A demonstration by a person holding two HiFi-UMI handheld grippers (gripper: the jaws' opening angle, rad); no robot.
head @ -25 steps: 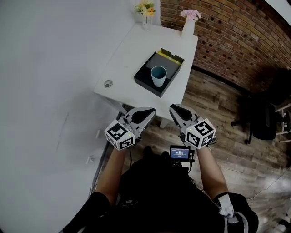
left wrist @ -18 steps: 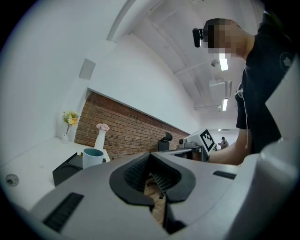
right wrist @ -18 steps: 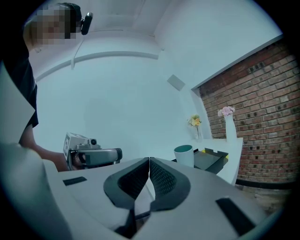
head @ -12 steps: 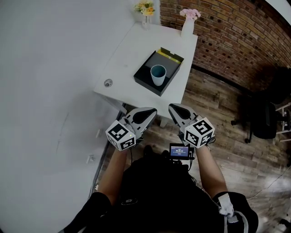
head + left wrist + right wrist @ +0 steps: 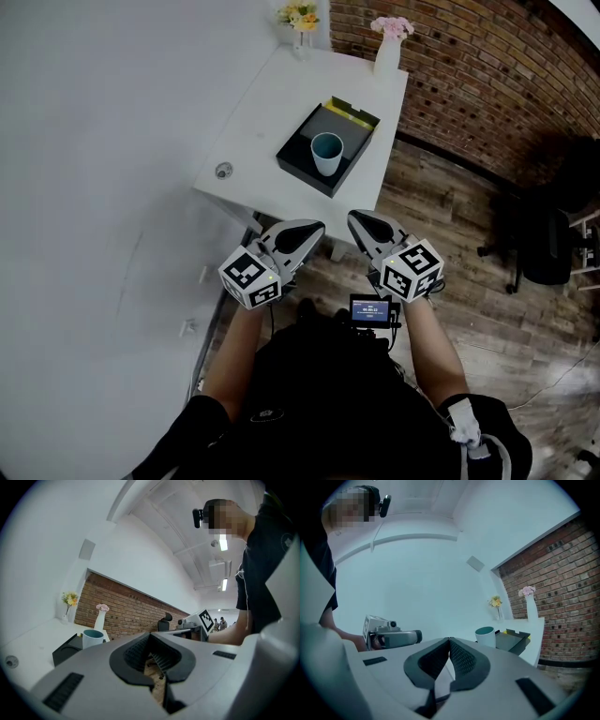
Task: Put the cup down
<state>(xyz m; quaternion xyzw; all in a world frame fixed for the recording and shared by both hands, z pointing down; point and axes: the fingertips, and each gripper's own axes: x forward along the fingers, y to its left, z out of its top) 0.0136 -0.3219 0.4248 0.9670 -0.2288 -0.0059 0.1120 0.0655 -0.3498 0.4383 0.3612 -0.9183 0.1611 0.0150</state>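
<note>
A light blue cup [image 5: 327, 154] stands upright in a black tray [image 5: 302, 160] on the white table [image 5: 253, 131]. The cup [image 5: 93, 638] also shows in the left gripper view and the cup [image 5: 485, 636] in the right gripper view, well beyond the jaws. My left gripper [image 5: 302, 236] and right gripper [image 5: 362, 228] are held side by side over the wooden floor, short of the table's near edge. Both are shut, tips together, with nothing between them.
A white vase with pink flowers [image 5: 388, 47] and a small vase of yellow flowers [image 5: 300, 24] stand at the table's far end. A brick wall [image 5: 487, 84] runs behind. A black office chair [image 5: 548, 244] is at the right. A white wall lies to the left.
Both grippers have drifted very slightly; the right one edged a little toward the table. The cup has stayed in the tray.
</note>
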